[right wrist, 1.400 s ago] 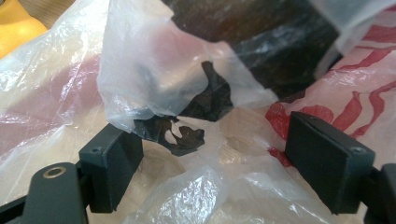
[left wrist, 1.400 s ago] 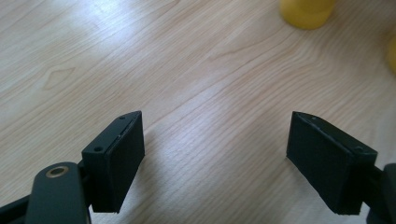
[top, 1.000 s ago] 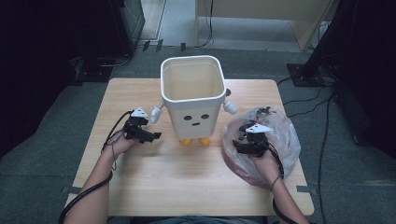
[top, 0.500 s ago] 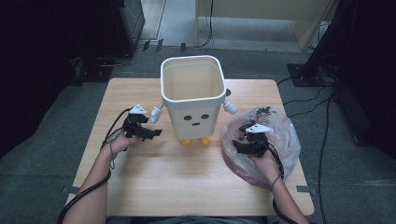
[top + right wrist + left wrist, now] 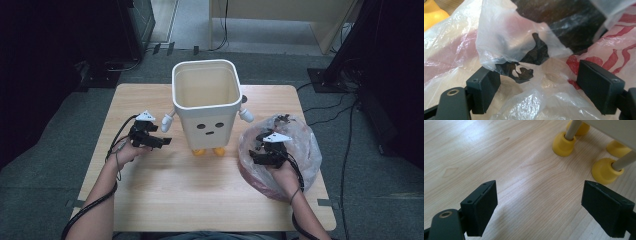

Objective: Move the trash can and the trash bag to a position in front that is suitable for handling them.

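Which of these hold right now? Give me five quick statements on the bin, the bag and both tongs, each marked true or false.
1. The cream bin with a face stands upright on the table. True.
2. The right tongs are clamped shut on the plastic bag. False: the jaws stand wide open, with loose film of the bag between them.
3. The left tongs hold one of the bin's yellow feet. False: the jaws are open over bare wood, and the feet lie beyond them.
4. The bag lies on the table to the right of the bin in the high view. True.
5. The bin is lying on its side. False: its open mouth faces up.
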The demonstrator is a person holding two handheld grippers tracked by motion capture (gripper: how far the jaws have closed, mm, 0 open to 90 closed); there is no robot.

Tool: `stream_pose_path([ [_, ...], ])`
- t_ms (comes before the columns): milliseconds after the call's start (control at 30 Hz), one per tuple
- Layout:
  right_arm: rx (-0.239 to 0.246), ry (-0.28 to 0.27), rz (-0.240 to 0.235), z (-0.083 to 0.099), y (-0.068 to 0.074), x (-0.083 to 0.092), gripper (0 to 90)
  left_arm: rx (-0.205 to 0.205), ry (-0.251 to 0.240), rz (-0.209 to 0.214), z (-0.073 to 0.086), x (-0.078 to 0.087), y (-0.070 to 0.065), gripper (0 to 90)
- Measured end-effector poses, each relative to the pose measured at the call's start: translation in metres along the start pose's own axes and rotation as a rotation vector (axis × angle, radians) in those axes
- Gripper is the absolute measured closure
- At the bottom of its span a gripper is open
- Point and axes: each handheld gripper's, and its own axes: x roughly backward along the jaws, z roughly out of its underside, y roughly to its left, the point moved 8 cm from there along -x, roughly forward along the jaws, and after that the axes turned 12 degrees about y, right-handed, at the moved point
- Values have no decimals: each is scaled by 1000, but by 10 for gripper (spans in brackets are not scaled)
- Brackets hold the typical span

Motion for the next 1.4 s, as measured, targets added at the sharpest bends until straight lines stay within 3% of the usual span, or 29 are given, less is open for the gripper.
stream_pose_path([
  [67,0,-1,0,0,0,0,191,12,-10,7,-1,2,1,137],
  [600,1,-1,0,0,0,0,191,-12,-12,0,-6,15,-1,137],
  [767,1,-1,0,0,0,0,191,-21,-8,-20,-6,20,1,136],
  [1400,3,1,-2,0,1,-1,178,-13,-78,-31,-15,44,4,137],
])
